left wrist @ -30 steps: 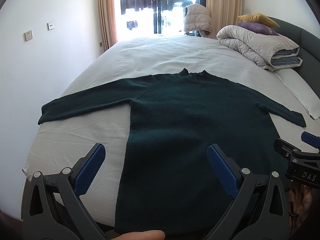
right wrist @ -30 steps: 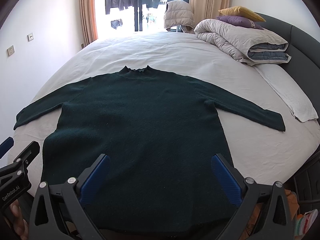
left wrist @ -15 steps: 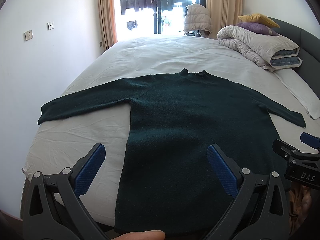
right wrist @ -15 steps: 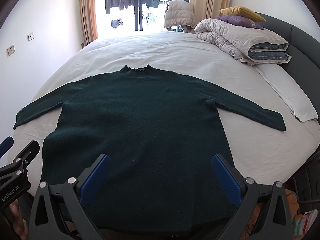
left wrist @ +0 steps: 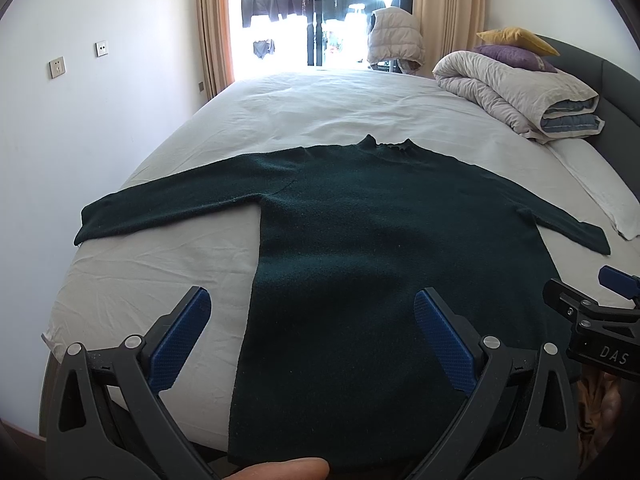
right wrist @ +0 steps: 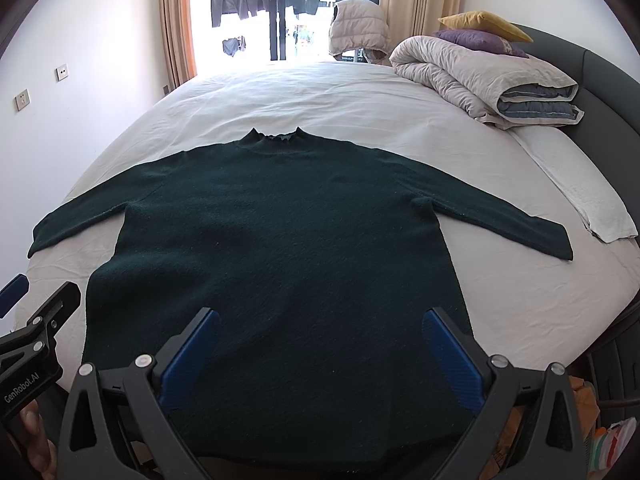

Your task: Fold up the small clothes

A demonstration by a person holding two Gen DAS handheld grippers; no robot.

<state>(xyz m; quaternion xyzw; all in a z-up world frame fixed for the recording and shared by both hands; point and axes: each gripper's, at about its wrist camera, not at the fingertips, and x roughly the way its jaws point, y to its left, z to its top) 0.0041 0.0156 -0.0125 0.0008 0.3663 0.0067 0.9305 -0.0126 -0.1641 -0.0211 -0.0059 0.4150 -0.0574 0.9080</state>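
A dark green long-sleeved sweater (left wrist: 380,248) lies flat on the white bed, collar away from me, both sleeves spread out; it also shows in the right wrist view (right wrist: 288,264). My left gripper (left wrist: 312,312) is open and empty, above the sweater's left hem edge. My right gripper (right wrist: 320,332) is open and empty, above the right part of the hem. Each gripper shows at the edge of the other's view: the right one (left wrist: 588,312) and the left one (right wrist: 36,312).
The white bed sheet (left wrist: 320,104) stretches to the window. A folded duvet (right wrist: 480,80) with purple and yellow pillows lies at the far right by the dark headboard (right wrist: 600,80). A white pillow (right wrist: 580,196) lies beyond the right sleeve. A wall is on the left.
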